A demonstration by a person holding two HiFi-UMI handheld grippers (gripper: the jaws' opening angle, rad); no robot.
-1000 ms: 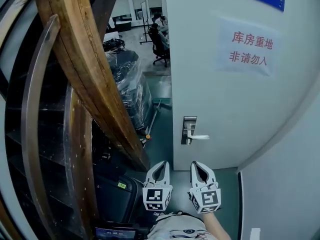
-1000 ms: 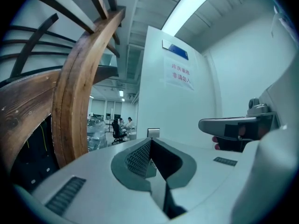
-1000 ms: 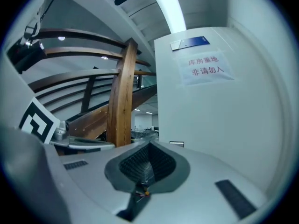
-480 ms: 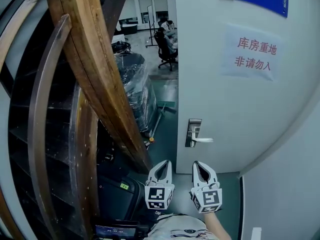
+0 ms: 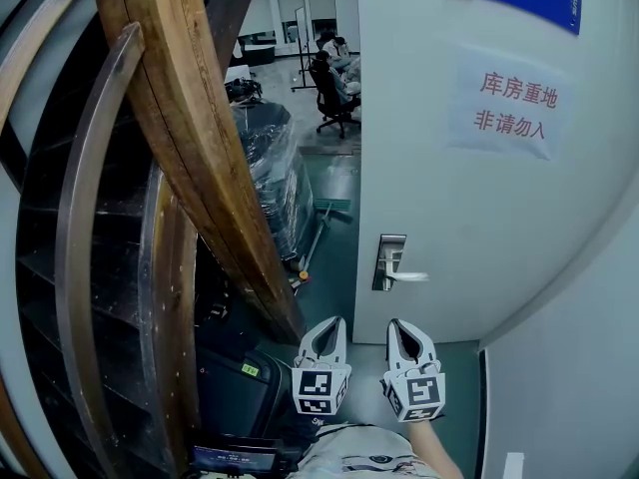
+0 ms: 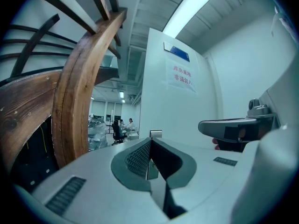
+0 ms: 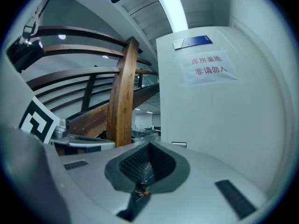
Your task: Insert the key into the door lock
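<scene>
As the right gripper (image 5: 397, 323) pinches a small silvery piece (image 7: 142, 172), left gripper (image 5: 334, 321) closed empty, silver lever-handled door lock (image 5: 388, 261) ahead, well apart.

door handle (image 5: 407, 276) shifted slightly right and down in the head view, paper sign (image 5: 515, 105) moved right with it, wooden beam (image 5: 190, 118) sitting further right

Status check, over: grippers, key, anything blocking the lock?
Left gripper shut; right gripper shut on a small shiny thing, likely the key. Both short of the door, lock untouched. Nothing between them and it; wooden beam off left.
</scene>
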